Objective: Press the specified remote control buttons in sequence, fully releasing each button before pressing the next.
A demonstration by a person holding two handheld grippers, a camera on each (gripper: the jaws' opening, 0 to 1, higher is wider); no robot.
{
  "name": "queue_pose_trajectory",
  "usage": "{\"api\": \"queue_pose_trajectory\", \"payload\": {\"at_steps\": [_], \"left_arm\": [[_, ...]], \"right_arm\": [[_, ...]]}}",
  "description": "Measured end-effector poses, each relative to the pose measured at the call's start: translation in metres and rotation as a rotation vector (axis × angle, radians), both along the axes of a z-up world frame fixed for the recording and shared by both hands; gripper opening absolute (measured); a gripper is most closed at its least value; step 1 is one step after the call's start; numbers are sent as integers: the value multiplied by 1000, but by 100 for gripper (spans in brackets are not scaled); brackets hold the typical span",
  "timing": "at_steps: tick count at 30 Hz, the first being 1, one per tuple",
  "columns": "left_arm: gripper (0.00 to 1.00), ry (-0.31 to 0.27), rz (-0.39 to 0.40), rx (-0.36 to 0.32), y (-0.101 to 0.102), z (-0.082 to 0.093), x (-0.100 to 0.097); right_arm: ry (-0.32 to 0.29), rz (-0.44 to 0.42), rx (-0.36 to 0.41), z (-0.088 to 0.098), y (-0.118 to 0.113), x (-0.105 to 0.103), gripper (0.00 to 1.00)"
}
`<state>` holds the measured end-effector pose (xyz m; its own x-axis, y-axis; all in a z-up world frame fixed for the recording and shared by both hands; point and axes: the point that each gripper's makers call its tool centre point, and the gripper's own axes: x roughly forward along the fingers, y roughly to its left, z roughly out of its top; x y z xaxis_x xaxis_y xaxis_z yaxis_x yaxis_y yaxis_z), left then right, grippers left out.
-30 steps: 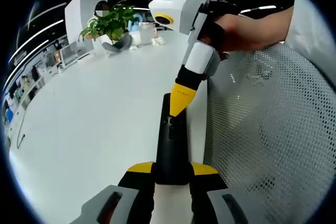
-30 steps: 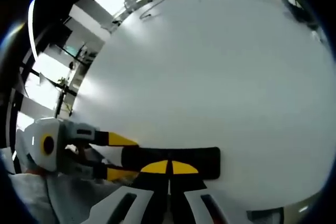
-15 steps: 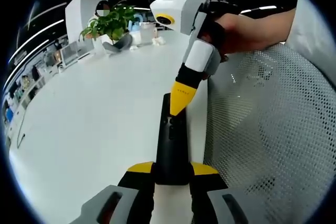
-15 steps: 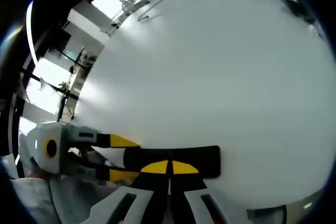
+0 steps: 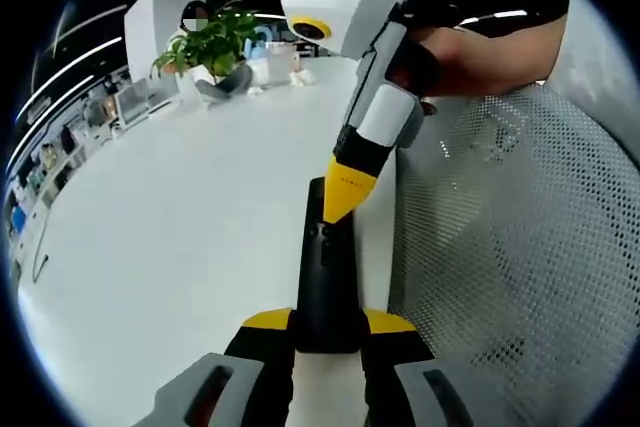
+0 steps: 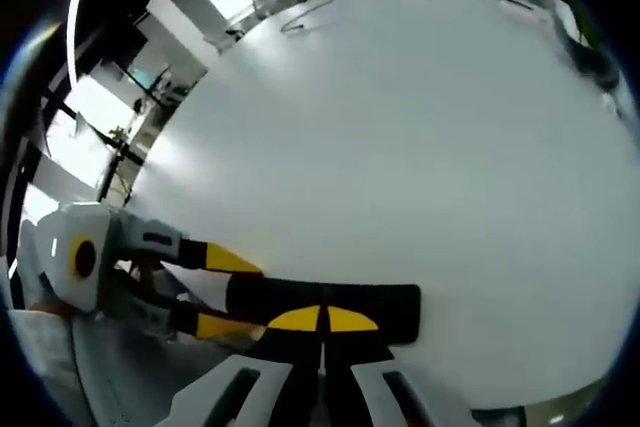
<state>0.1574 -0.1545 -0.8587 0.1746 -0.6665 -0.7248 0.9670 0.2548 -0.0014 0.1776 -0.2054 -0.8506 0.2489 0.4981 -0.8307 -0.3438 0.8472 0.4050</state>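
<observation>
black remote control (image 5: 326, 277) lies on the white worktop (image 5: 180, 217), clamped at its near end by the left tongs (image 5: 327, 332). we judge a press in hand: the right tongs (image 5: 343, 209), closed together, touch its keys. next, lift fully. the worktop edge and a mesh chair (image 5: 510, 247) crowd one side.

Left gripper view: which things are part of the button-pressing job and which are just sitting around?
In the job:
- remote control, clamped in the left gripper
- right gripper, shut, its tip on the remote
- white table under it

Lying about:
- potted plant
- mesh chair back
- cups and clutter at the table's far end
</observation>
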Motion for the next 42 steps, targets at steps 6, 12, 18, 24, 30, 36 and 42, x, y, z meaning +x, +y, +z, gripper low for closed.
{"api": "queue_pose_trajectory", "payload": {"at_steps": [6, 12, 18, 24, 30, 36, 42], "left_arm": [[25, 0, 1, 0, 0, 0, 0], [25, 0, 1, -2, 0, 0, 0], [25, 0, 0, -2, 0, 0, 0], [25, -1, -2, -4, 0, 0, 0], [25, -1, -3, -7, 0, 0, 0], [24, -1, -4, -9, -1, 0, 0], [25, -2, -6, -9, 0, 0, 0]], "right_arm": [[36, -47, 34, 2, -2, 0, 0], [71, -101, -22, 2, -18, -2, 0], [128, -178, 1, 2, -27, -4, 0], [109, -127, -14, 2, -19, -6, 0], [85, -89, -53, 0, -18, -6, 0], [76, -70, -64, -1, -18, -6, 0], [66, -34, -75, -3, -19, -7, 0]]}}
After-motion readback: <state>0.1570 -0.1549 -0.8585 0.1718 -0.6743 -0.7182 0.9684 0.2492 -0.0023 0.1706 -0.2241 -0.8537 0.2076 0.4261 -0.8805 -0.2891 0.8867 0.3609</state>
